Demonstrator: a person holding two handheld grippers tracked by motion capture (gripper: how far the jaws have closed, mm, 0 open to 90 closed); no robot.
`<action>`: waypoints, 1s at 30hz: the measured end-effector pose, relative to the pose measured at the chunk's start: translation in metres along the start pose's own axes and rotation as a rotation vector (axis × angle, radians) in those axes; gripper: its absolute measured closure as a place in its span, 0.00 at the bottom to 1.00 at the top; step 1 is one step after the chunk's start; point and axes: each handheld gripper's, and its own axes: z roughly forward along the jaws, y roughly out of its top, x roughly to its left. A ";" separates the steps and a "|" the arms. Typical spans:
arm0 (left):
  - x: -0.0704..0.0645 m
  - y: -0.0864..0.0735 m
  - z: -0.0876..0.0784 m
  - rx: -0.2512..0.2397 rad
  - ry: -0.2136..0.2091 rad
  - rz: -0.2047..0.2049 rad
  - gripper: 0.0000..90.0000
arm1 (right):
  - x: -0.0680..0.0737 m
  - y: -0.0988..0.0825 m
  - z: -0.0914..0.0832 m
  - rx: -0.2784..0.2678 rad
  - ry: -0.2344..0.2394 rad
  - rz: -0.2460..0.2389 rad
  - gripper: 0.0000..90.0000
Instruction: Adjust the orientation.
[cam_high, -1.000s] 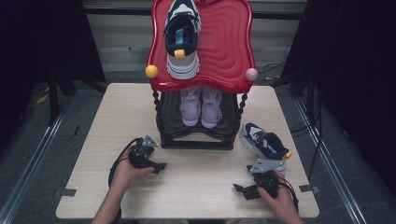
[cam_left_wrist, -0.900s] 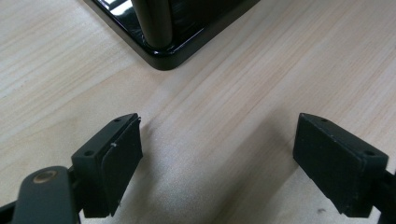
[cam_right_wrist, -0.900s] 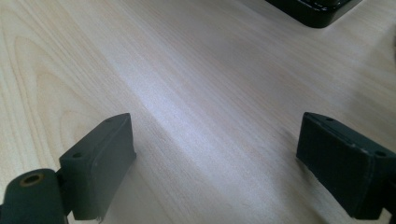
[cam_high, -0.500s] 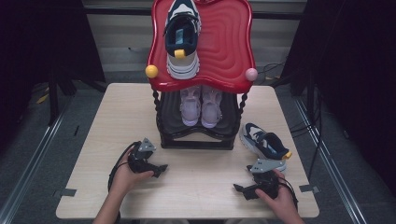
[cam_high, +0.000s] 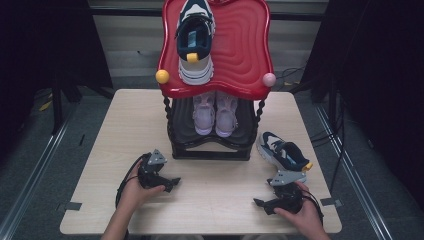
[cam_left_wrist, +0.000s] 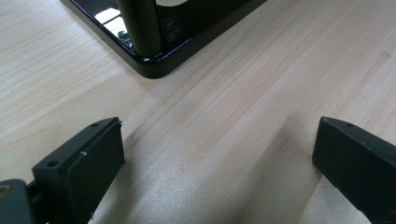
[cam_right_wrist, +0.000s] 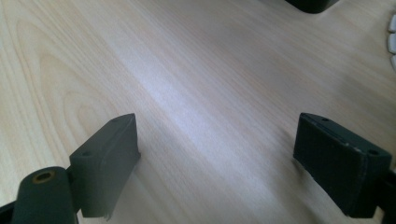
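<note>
My left gripper (cam_high: 171, 183) rests low over the wooden table (cam_high: 215, 185), in front of the rack's left corner. Its jaws have just been opening and now stand wide, with only bare wood between them (cam_left_wrist: 215, 154). My right gripper (cam_high: 260, 204) lies near the front right edge, open and empty (cam_right_wrist: 217, 149). A navy and white sneaker (cam_high: 282, 152) lies on the table just beyond my right hand. Its match (cam_high: 194, 37) sits on the rack's red top shelf (cam_high: 245, 55). A pair of lilac shoes (cam_high: 215, 112) stands on the black lower shelf.
The rack's glossy black base (cam_left_wrist: 149, 65) and one post stand just ahead of the left jaws. A corner of that base (cam_right_wrist: 310, 4) and a white sole edge (cam_right_wrist: 392, 42) lie beyond the right jaws. Dark floor and cables surround the table.
My left gripper has drifted slightly toward the table's front edge. The right gripper and the shoes have stayed put.
</note>
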 end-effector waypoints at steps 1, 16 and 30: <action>0.000 0.000 0.000 0.000 -0.004 -0.004 0.02 | 0.000 0.000 -0.002 0.009 0.002 -0.006 0.15; 0.000 0.000 0.000 0.002 -0.003 -0.002 0.01 | -0.007 -0.023 -0.049 0.034 0.001 0.019 0.17; 0.000 0.000 0.000 0.001 -0.003 -0.002 0.01 | -0.036 -0.042 -0.077 0.037 -0.099 0.084 0.17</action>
